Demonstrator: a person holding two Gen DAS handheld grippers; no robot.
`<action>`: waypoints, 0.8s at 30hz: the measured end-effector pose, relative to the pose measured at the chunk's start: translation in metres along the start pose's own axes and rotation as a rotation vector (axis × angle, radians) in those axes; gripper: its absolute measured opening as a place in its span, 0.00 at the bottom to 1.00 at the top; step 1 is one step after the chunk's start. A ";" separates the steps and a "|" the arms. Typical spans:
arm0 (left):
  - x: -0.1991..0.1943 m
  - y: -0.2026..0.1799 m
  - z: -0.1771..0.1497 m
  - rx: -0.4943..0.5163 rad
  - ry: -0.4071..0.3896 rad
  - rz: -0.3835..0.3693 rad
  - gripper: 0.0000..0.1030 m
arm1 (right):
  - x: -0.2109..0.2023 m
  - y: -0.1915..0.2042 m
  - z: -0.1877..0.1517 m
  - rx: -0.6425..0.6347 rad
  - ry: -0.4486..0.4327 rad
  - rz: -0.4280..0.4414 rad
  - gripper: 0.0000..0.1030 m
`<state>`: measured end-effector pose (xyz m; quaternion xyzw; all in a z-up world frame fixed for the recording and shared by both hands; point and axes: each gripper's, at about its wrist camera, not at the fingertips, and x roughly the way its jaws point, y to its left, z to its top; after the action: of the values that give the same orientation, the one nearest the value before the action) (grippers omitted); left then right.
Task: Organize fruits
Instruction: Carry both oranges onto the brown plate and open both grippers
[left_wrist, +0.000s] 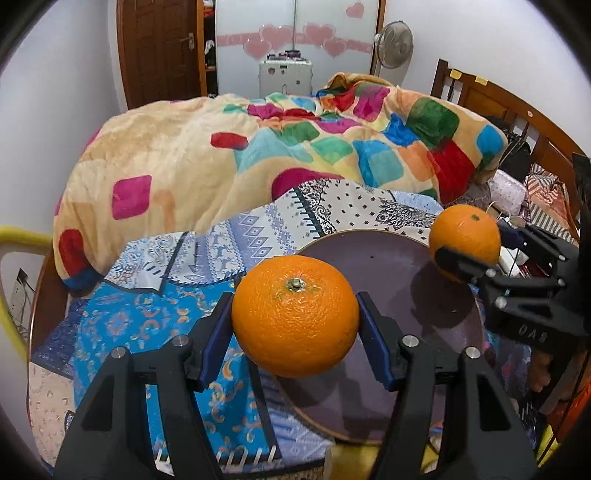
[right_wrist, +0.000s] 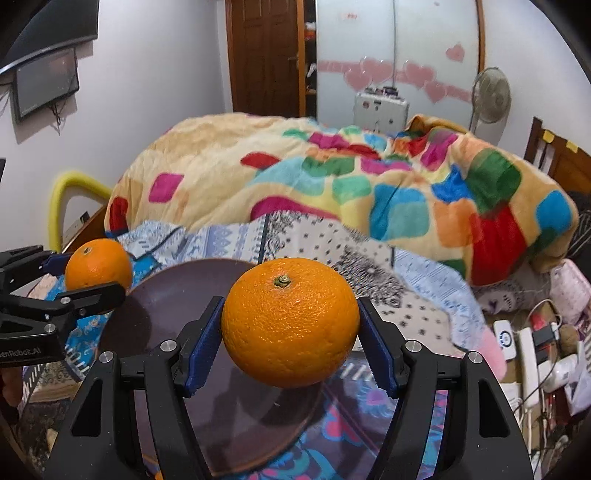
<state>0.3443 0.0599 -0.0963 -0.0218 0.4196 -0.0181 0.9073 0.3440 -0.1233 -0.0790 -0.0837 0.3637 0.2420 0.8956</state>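
Blue pads of the left gripper (left_wrist: 295, 317) clamp an orange (left_wrist: 295, 314); the right gripper (right_wrist: 290, 321) clamps a second orange (right_wrist: 290, 321) likewise. Both fruits hang above a dark purple plate (left_wrist: 388, 258) on the patterned bedsheet (left_wrist: 258, 229), colourful blanket (left_wrist: 221, 147) beyond. Best lower each onto its own side, touching the plate before letting go, so neither rolls off.

Colourful checked blanket (left_wrist: 258, 155), patterned bedsheet (left_wrist: 177, 317), wooden door (right_wrist: 264, 55), standing fan (right_wrist: 491, 96), white suitcase (left_wrist: 285, 75)
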 end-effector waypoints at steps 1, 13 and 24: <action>0.004 0.000 0.002 0.001 0.007 -0.001 0.62 | 0.004 0.001 0.001 -0.001 0.011 0.006 0.65; 0.041 -0.003 0.004 -0.001 0.067 -0.017 0.62 | 0.027 0.017 -0.002 -0.074 0.086 0.026 0.65; 0.033 -0.001 0.011 -0.055 0.063 -0.050 0.68 | 0.030 0.020 -0.004 -0.097 0.105 0.009 0.66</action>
<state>0.3742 0.0579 -0.1141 -0.0567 0.4476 -0.0297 0.8919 0.3500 -0.0963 -0.1024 -0.1380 0.3982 0.2587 0.8692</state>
